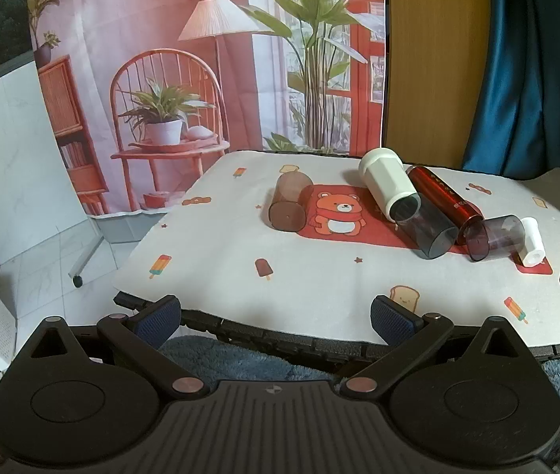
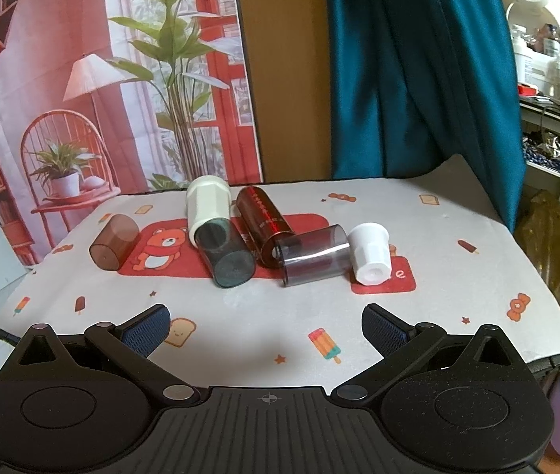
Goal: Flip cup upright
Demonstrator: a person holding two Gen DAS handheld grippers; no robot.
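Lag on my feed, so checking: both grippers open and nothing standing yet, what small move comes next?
Probably advance the open left gripper toward the brown translucent plastic cup. It lies on its side, alone on the mat, while the other cups touch in a cluster.

Black ribbed gripper (image 2: 266, 326) bodies, blue textured pads (image 1: 392, 320), copper-coloured pivot pins.

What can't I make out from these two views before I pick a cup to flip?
- Red cup: its mouth is hidden behind the grey cup in both views.
- White cup: its open end is hidden by the teal cup nested in it.
- Small white cup: partly hidden behind the grey cup in the left wrist view.
- Lettering on the red cup: too small to read.
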